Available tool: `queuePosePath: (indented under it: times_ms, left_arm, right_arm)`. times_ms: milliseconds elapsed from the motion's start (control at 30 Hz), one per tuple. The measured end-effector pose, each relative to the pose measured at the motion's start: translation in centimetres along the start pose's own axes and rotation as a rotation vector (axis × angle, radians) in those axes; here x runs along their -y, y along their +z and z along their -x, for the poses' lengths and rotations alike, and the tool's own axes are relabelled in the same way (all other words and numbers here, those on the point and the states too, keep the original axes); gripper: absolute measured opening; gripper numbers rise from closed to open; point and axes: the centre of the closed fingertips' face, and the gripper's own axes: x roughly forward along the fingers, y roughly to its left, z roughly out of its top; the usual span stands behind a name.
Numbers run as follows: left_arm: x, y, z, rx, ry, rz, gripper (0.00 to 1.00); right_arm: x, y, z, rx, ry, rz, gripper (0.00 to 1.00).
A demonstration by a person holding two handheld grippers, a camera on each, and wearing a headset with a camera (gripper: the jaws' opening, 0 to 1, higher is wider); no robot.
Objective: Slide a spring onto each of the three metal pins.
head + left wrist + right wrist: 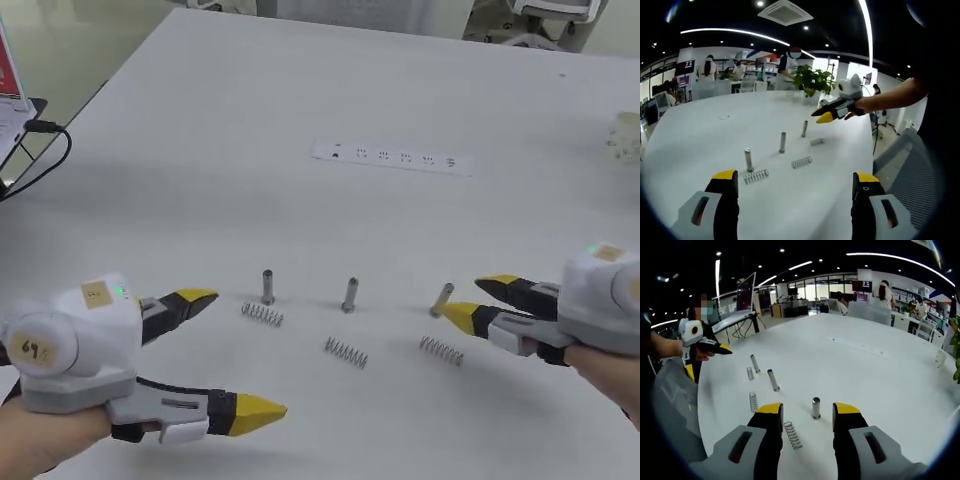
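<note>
**Workbench, head view.** One matte white table (300,80) with a rounded edge is carrying everything. One flat white power strip (390,157) is lying at twelve o'clock of the pins.

I am working two grippers with yellow-tipped jaws. The left gripper (238,352), at eight o'clock, is gaping wide and empty. The right gripper (467,297), at three o'clock, is standing narrower, also empty, just beside the right pin (442,299).

Three smooth grey metal cylinders are standing in a row: left pin (268,286), middle pin (350,294) and the right pin.

Three coiled wire springs are lying flat, one at six o'clock of each pin and apart from it: left spring (262,314), middle spring (346,352), right spring (441,350).
</note>
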Motion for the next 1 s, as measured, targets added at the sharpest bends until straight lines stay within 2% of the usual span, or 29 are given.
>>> queuePosePath:
  times_ms: [200, 300, 500, 1000]
  left_arm:
    - [0.1, 0.1, -0.2, -0.001, -0.005, -0.003, 0.92]
    - [0.1, 0.2, -0.2, -0.001, -0.006, -0.004, 0.92]
    - [0.1, 0.1, -0.3, -0.002, -0.007, -0.003, 0.92]
    - [-0.1, 0.3, -0.1, 0.006, -0.004, -0.002, 0.92]
  right_arm:
    - [0.2, -0.2, 0.4, 0.001, 0.003, 0.009, 0.38]
    - [-0.1, -0.3, 0.7, -0.002, 0.011, 0.021, 0.38]
    - [-1.1, -1.4, 1.0, -0.046, 0.047, 0.081, 0.37]
    - [-2.8, -3.3, 0.7, -0.138, 0.129, 0.156, 0.29]
